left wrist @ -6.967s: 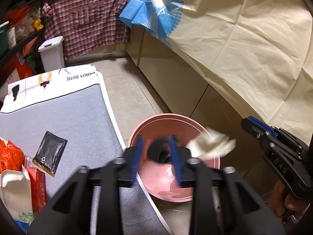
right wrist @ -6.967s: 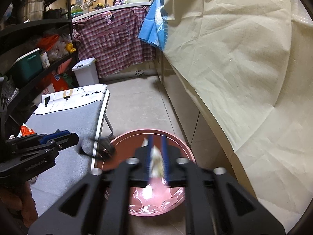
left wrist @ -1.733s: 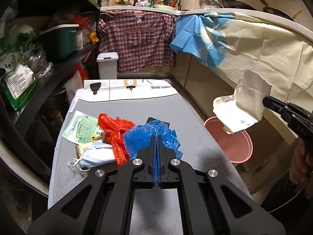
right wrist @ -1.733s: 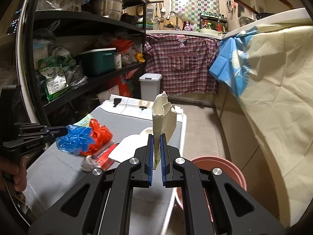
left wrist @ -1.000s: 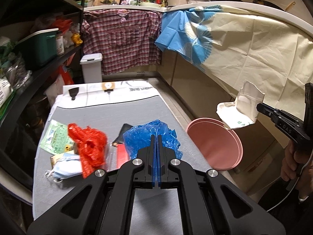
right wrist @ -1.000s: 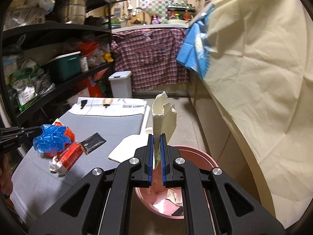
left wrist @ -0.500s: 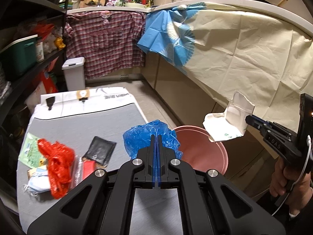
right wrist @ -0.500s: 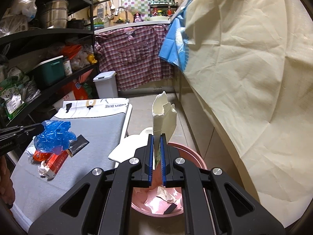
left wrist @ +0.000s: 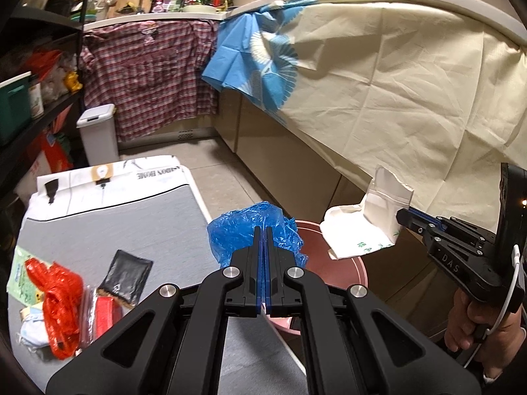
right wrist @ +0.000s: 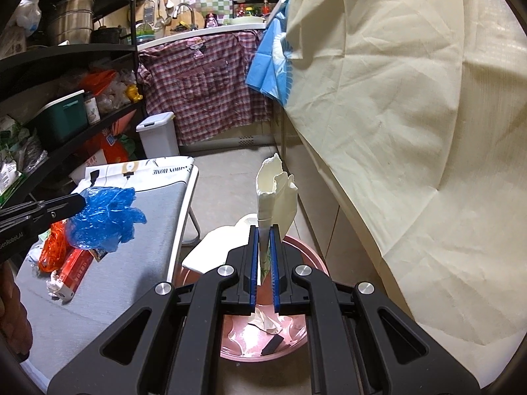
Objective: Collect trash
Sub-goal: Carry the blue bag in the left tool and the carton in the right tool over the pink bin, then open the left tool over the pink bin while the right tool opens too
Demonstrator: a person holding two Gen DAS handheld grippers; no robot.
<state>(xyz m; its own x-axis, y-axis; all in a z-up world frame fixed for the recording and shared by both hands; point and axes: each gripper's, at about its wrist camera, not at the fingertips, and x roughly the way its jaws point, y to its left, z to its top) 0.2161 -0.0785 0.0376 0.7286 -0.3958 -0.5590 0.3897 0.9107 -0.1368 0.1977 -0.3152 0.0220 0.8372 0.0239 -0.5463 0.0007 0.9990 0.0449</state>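
One round pink plastic basin [right wrist: 316, 256] sits on the floor. Above it hang one crumpled blue plastic bag [left wrist: 250, 230] and one cream paper bag [right wrist: 275, 197]. Beside the basin, one grey-topped table [left wrist: 105, 223] carries one red plastic bag [left wrist: 62, 293], one black sachet [left wrist: 126, 276], one red carton [right wrist: 74, 271], one green packet [left wrist: 18, 275].

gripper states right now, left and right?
Left gripper: shut on the crumpled blue plastic bag.
Right gripper: shut on the torn white paper bag, held above the pink plastic basin.
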